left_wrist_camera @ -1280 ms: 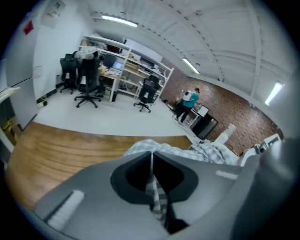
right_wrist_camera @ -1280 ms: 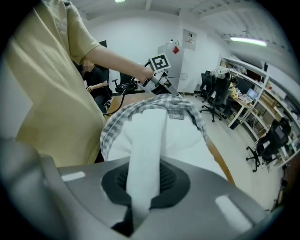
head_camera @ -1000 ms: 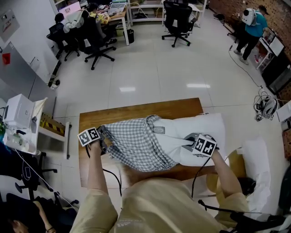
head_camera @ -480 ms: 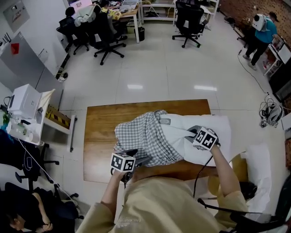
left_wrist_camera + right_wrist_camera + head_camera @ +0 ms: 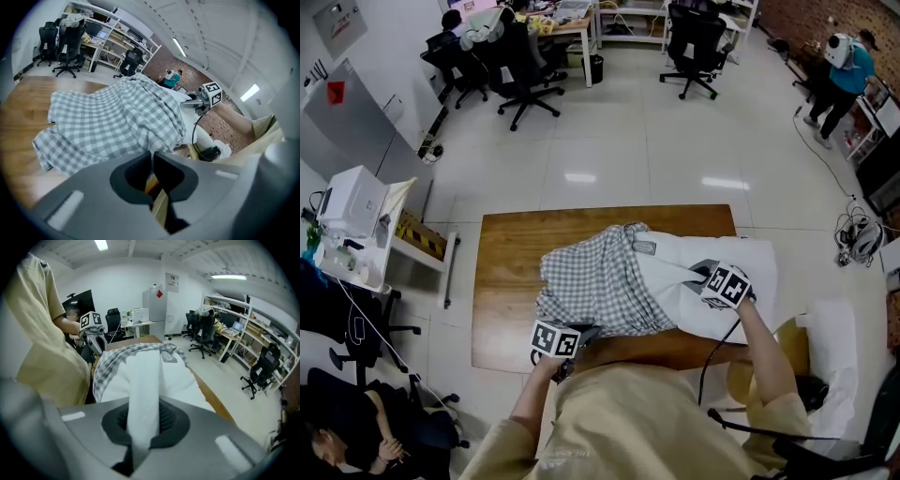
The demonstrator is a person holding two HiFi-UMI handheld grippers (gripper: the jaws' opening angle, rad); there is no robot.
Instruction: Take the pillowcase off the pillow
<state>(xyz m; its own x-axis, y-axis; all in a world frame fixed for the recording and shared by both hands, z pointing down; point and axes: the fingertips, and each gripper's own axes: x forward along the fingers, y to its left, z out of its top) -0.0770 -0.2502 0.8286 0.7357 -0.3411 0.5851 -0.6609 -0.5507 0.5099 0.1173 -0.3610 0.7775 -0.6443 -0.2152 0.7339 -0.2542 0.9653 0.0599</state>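
A white pillow (image 5: pixel 755 272) lies on the wooden table (image 5: pixel 506 272), its left part still inside the grey checked pillowcase (image 5: pixel 595 281), which is bunched up. My right gripper (image 5: pixel 694 275) is shut on a fold of the bare pillow (image 5: pixel 154 376), and the white fabric runs up between its jaws (image 5: pixel 143 414). My left gripper (image 5: pixel 586 330) is at the table's near edge. Its jaws have just been closing and now meet on the near hem of the pillowcase (image 5: pixel 108 117). The tips of the left gripper (image 5: pixel 152 153) pinch only the very edge of the cloth.
Office chairs (image 5: pixel 525 66) and desks stand on the tiled floor beyond the table. A person (image 5: pixel 844 66) stands at the far right. A white box (image 5: pixel 352 202) sits on a cart to the left. Cables (image 5: pixel 853 234) and a white bag (image 5: pixel 825 347) lie to the right.
My left gripper let go of the pillowcase's left end, swung round to the table's near edge and shut on the near hem. The pillowcase's left end slumped rightward. The right gripper stayed put.
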